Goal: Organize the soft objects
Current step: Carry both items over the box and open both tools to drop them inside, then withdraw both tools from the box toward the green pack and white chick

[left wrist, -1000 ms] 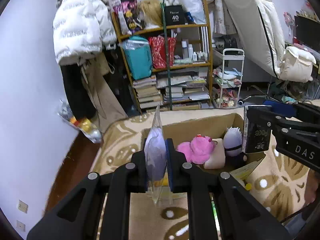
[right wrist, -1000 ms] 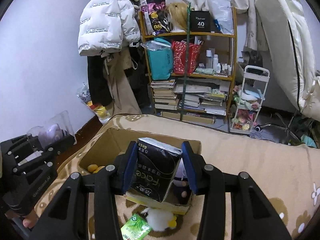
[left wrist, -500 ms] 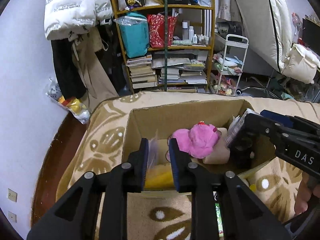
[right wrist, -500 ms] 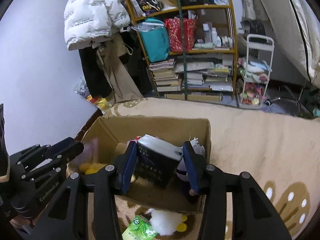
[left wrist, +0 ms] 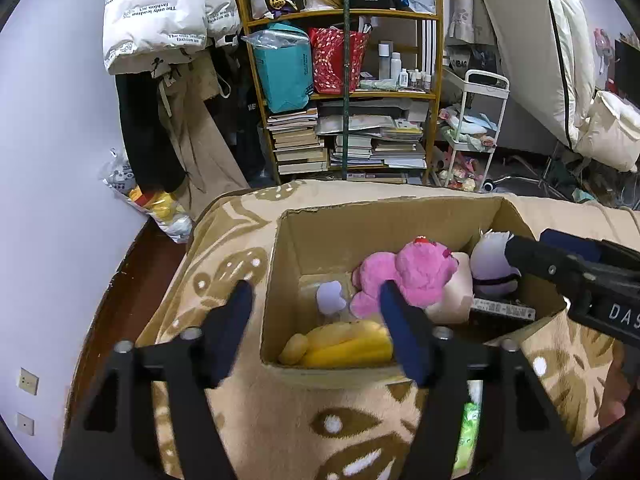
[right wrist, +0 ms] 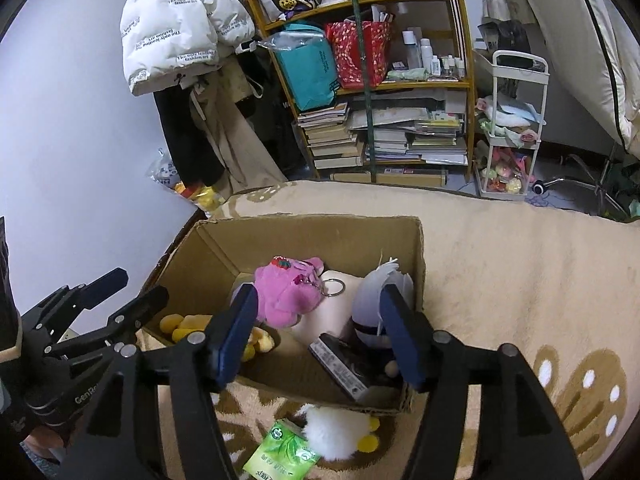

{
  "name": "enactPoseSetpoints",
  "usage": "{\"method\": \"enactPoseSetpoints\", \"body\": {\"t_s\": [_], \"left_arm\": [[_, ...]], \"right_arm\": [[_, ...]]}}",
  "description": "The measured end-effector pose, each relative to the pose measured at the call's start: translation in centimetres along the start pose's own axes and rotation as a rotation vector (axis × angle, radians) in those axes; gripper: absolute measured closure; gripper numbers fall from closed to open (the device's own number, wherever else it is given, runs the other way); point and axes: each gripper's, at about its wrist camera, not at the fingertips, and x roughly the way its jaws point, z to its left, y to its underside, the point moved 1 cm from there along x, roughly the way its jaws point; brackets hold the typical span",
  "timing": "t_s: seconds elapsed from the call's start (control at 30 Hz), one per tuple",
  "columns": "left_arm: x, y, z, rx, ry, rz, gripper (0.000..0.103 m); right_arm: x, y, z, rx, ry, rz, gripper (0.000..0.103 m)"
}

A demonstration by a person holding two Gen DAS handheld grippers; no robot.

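An open cardboard box sits on a beige patterned blanket. Inside lie a pink plush, a yellow plush, a white-and-purple plush, a small lilac toy in clear wrap and a black tissue pack. My left gripper hangs over the box's near left corner, jaws opening, nothing between them. My right gripper hovers over the box's right half, jaws opening, the tissue pack lying free below them.
A green packet and a white plush lie on the blanket in front of the box. Behind stand a cluttered wooden shelf, hanging coats, a white cart and a leaning mattress.
Both grippers came down over the box and their jaws spread. The wrapped lilac toy left the left gripper and the black tissue pack left the right one; both now lie in the box.
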Motion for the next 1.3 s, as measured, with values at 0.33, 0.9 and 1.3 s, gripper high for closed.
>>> {"method": "enactPoseSetpoints", "body": {"t_s": [0.33,0.9,1.3], "left_arm": [[-2.4,1.5,-0.6,0.014,-0.011,0.035,0.011],[-6.8,6.5,-2.4,0.057,0.001,0.083,0.011],[-6.5,8.4,-2.9,0.04,0.026,0.115,0.011]], "right_arm": [[-2.5,1.4,-0.2,0.023,-0.012,0.027,0.012],[-5.6,4.9,-0.9,0.056,0.018,0.077,0.003],[-5.2,6.6,-0.6,0.023,0.047,0.126,0.003]]}}
